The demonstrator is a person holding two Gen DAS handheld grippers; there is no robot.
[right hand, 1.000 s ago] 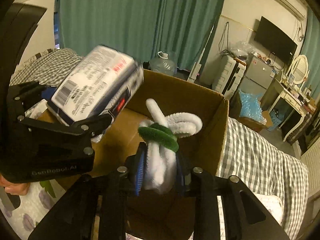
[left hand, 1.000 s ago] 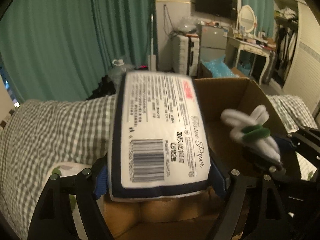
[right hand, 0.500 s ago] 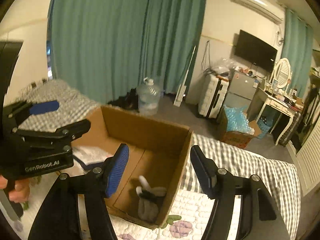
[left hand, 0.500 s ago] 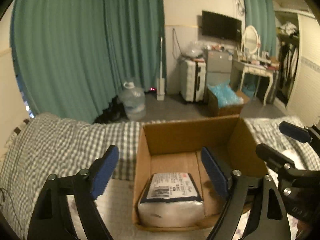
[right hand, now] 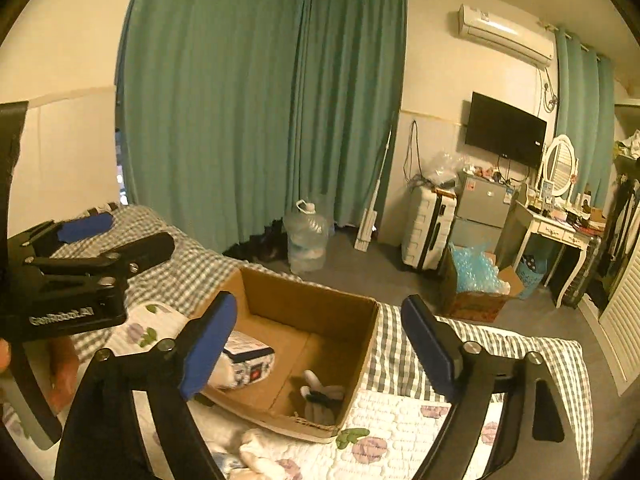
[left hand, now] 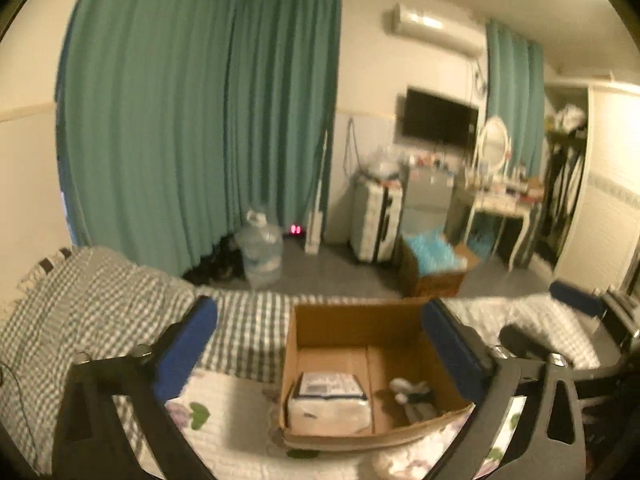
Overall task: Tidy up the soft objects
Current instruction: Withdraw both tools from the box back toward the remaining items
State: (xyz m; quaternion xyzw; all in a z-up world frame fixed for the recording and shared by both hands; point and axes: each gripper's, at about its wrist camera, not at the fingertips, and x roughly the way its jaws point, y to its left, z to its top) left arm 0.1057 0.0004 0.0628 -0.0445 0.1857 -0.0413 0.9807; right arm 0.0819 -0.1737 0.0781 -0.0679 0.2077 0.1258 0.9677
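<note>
An open cardboard box (left hand: 352,324) sits on the bed; it also shows in the right wrist view (right hand: 308,304). Inside lie a white tissue paper pack (left hand: 328,404) at the left and a white and green fuzzy toy (left hand: 412,394) at the right. Both also show in the right wrist view, the pack (right hand: 244,356) and the toy (right hand: 320,394). My left gripper (left hand: 320,344) is open and empty, held above and before the box. My right gripper (right hand: 320,344) is open and empty, above the box. The left gripper also shows at the left of the right wrist view (right hand: 116,232).
The bed has a checked cover (left hand: 100,296) and a floral quilt (right hand: 400,432). White soft items (right hand: 256,454) lie on the quilt before the box. On the floor beyond stand a water jug (left hand: 260,252), a suitcase (left hand: 376,220) and a box of blue packing (left hand: 434,268).
Both grippers let go of the tissue pack and the fuzzy toy, which now lie in the box. Both have opened and pulled up and back from the box.
</note>
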